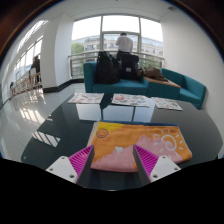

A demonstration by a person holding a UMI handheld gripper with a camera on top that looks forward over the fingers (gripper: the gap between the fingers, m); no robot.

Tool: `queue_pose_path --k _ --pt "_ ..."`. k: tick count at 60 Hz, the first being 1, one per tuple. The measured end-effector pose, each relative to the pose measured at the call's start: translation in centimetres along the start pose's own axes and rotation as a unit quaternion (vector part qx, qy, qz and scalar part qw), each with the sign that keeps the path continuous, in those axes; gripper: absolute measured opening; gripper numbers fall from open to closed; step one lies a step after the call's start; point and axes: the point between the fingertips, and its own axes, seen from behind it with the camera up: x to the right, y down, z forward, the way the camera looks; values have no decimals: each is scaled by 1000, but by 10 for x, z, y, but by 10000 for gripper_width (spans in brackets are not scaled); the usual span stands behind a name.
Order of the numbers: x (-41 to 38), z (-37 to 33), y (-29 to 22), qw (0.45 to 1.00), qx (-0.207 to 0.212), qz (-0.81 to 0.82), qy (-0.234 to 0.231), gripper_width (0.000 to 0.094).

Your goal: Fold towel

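An orange and pink towel (134,144) with printed figures lies flat on the dark glossy table (60,125), just ahead of the fingers. Its near pink edge reaches between the fingertips. My gripper (113,162) is open above the table, with the pink pads (80,161) spread to either side of the towel's near edge. Neither finger presses on the towel.
Several more patterned towels (132,100) lie at the table's far side. A person (124,62) sits on a teal sofa (180,84) beyond the table, in front of large windows. Pale floor lies to the left.
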Motion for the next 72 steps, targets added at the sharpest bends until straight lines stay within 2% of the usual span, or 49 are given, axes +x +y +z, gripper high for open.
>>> queue_pose_path --k 9,17,25,28,29,30,40,48,54,59,65,68,70,71,72 --pt "-31 43 -11 1000 -10 -14 -6 666" --pt "-50 70 -1 999 -31 -26 -9 574" --pt "-56 70 -6 999 -19 -40 -9 303" --pt "-51 70 -7 999 -19 -39 2 165" --pt "-46 70 -7 999 -19 -39 13 47" --pt "-40 70 -8 999 -19 -39 23 31" --pt "-44 62 -17 999 -32 35 -18 31" --pt "-2 30 -64 998 16 62 -23 30" --pt "55 12 -89 998 41 54 4 31" --pt "124 4 -89 997 50 39 51 30" --pt "198 12 -58 993 24 49 104 35" --pt "229 19 -39 991 10 56 122 142" --pt "247 24 -28 989 -1 60 134 290" --pt "256 25 -22 988 -7 61 140 406" --pt "264 27 -17 987 -12 62 147 437"
